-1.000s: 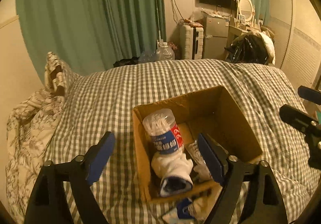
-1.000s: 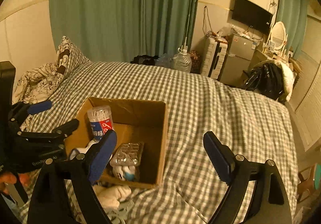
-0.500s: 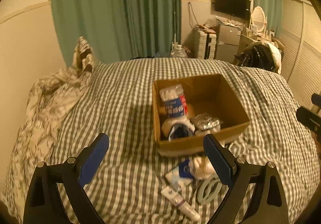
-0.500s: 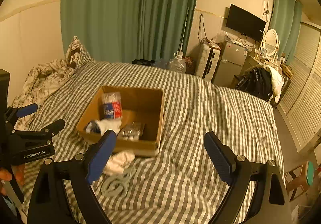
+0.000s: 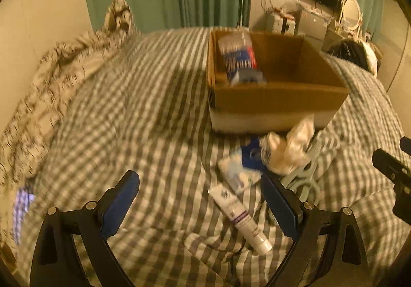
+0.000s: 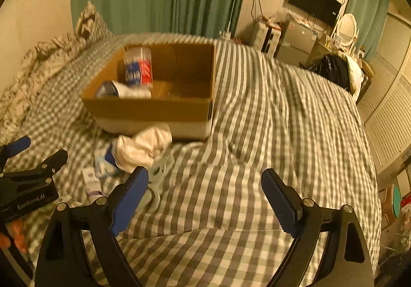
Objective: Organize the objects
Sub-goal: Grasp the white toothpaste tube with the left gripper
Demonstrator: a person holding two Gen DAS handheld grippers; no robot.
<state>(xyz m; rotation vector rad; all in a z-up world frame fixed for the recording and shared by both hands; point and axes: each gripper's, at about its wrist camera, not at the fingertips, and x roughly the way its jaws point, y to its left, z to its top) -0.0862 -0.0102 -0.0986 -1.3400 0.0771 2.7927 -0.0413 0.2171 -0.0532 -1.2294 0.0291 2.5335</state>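
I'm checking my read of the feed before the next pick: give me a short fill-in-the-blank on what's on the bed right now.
1. The bottle with the red and blue label stands inside the cardboard ____.
2. The white tube lies on the checked ____, outside the box.
3. The crumpled white cloth lies just in ____ of the box, on the camera's side.
4. Both the left hand-held gripper and the right hand-held gripper are ____ and hold nothing.

Missing words: box; bedcover; front; open

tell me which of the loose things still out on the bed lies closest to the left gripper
The white tube with the purple band, lying flat between the left hand-held gripper's open fingers. The crumpled white cloth, blue-and-white packet and grey scissors sit farther off, nearer the cardboard box.
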